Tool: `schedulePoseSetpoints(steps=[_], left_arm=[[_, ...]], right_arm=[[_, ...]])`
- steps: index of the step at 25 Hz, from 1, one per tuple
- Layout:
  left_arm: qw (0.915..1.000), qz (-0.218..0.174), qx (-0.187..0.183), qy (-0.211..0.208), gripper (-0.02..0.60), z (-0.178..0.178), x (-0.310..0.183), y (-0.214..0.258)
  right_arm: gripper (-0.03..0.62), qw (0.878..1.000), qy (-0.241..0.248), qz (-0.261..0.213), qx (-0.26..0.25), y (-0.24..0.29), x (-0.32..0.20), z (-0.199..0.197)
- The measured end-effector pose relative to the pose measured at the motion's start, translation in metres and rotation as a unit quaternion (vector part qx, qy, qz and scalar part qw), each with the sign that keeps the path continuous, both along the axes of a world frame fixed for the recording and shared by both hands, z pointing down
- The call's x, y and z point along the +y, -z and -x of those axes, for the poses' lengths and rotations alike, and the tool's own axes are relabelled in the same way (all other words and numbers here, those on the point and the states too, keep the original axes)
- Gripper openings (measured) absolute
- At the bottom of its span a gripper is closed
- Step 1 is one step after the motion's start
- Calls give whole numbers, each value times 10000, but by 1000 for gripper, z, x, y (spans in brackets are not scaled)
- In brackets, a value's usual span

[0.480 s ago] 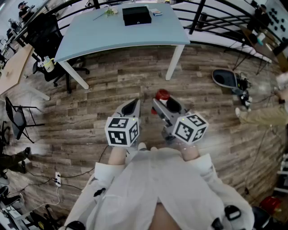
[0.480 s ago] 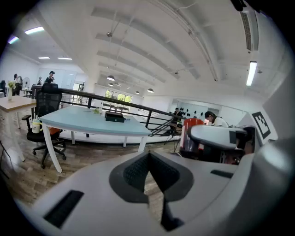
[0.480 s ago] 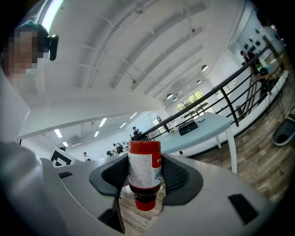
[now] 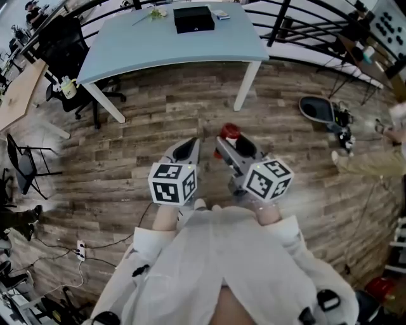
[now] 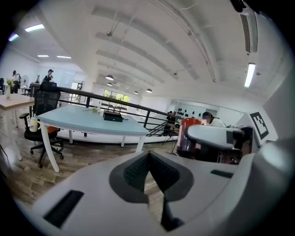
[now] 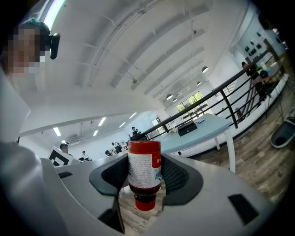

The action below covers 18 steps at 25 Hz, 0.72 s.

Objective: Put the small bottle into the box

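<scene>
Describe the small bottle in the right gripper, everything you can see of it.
The small bottle is a red, plastic-looking cylinder with a white printed label, its print too small to read. A dark neck and red cap point downward in the right gripper view, so it looks inverted. The right gripper clamps it, dark textured pads pressing both sides; nothing else touches it.

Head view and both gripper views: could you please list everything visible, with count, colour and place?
table: 1, light blue top, white legs, ahead.
box: 1, black, on the table's far side.
small bottle: 1, red with white label, between the right claw's pads.
office chair: 1, black, left of the table.
railing: 1, black, behind the table.
left claw: 1, grey, shut, empty.
right claw: 1, grey, shut on the small bottle.
</scene>
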<state>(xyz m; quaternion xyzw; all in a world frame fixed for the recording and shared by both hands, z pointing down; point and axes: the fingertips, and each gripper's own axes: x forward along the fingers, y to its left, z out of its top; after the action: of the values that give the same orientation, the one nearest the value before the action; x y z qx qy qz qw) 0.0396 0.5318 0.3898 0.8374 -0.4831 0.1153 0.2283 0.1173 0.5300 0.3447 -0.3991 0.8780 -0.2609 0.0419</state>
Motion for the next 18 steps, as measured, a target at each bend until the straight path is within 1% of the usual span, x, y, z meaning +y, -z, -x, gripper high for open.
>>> schedulePoseSetpoints(steps=[3, 6, 10, 13, 18], left_arm=[[9998, -55, 100, -166, 3, -2, 1, 2], [9997, -106, 107, -195, 3, -1, -1, 2], [9995, 2, 144, -282, 3, -3, 3, -3], [9996, 30, 95, -263, 3, 5, 1, -8], [9994, 16, 116, -328, 3, 15, 0, -18]], right_arm=[[207, 10000, -18, 16, 17, -2, -1, 3], [207, 10000, 20, 27, 69, -6, 1, 5], [207, 9998, 10, 119, 135, -12, 5, 6], [207, 9998, -39, 148, 158, -17, 0, 10], [207, 9996, -48, 125, 239, -28, 2, 22]])
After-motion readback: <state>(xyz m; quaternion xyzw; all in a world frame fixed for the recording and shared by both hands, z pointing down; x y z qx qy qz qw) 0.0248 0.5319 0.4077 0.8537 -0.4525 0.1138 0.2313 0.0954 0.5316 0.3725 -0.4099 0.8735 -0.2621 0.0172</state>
